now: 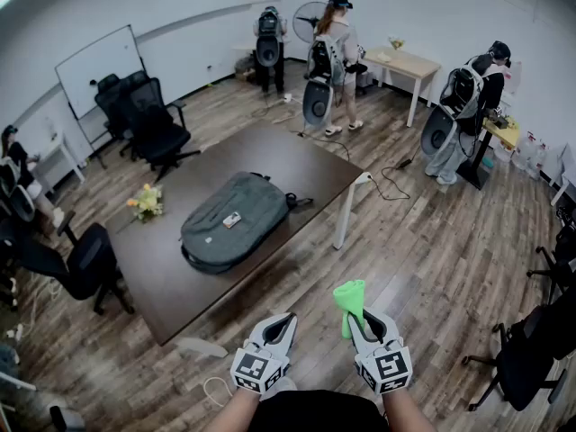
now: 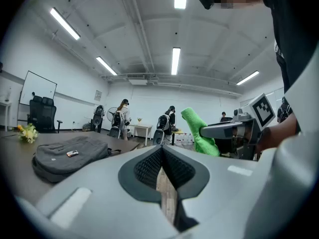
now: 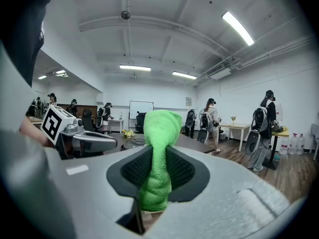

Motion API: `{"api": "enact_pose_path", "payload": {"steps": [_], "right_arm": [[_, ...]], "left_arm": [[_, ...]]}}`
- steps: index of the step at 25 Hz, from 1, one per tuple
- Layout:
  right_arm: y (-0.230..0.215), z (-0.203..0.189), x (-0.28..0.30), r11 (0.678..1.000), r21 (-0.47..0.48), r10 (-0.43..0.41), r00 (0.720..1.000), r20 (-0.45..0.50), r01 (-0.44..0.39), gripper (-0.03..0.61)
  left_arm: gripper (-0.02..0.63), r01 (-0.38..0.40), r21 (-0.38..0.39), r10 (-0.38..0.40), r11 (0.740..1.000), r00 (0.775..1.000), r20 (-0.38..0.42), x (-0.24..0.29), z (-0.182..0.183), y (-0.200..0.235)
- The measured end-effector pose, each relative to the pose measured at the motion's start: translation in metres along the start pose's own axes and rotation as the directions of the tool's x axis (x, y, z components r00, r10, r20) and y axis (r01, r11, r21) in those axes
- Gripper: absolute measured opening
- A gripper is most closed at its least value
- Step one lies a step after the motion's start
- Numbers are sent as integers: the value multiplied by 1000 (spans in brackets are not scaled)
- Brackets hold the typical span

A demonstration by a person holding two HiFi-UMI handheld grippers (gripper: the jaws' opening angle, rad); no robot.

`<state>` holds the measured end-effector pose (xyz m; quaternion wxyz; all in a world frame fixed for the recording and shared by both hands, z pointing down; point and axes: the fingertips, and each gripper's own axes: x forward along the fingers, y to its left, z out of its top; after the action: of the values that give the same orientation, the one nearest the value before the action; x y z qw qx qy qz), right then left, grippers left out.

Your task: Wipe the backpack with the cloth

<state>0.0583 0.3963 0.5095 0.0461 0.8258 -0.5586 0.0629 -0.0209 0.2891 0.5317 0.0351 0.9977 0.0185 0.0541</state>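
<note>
head view: the backpack (image 1: 236, 221) lies flat on a dark brown rectangular table (image 1: 297, 156), near its middle. it is grey-green, soft and rounded, with a small light item (image 1: 232, 219) on top. a bunch of yellow flowers (image 1: 147, 202) sits near the table's left edge. both my tools are low in frame over the wood-plank floor (image 1: 432, 259), well apart from the table. the left gripper (image 1: 281, 319) has its tips together. the right gripper (image 1: 364, 318) holds the green cloth (image 1: 350, 297), which stands up out of it. only this view shows the backpack's whole outline.

left gripper view: the jaws are together with nothing between them. their black ribbed pads (image 2: 147, 166) meet at the top, and a thin sliver of floor shows below. the backpack appears side-on at the left as a low dome, a shape i can't read from above. the right gripper shows from the side, with the cloth poking up past its grey finger. ceiling strip lights (image 2: 175, 60) show here.

right gripper view: the jaws are clamped on the cloth. it is a fuzzy, towel-like fabric, bunched into an upright column with a rounded top. it blocks the middle of the table. the flowers peek out just to its left, and i can't make out the backpack here.
</note>
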Motion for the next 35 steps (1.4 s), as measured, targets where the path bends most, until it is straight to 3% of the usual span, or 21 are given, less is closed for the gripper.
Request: {"api": "enact_pose_path", "payload": {"steps": [8,14,27,35], "right_arm": [[13,11,35,1000,-15,-13,1000,18,13,81],[34,20,64,999,0,36,999,27,-36,86],[64,37,122,999,16,42,998,38,-43,89],[72,34,164,994,-7,108,994,16,-108,89]], "left_arm": [[18,13,1,-13,1000,1000,14,2,5,34],[18,-35,-15,36,999,999,25,-16,11,64],[18,-98,-23,99,995,994,48,-41,14,133],[18,-176,-58,179,983,983,48,-46,7,169]]}}
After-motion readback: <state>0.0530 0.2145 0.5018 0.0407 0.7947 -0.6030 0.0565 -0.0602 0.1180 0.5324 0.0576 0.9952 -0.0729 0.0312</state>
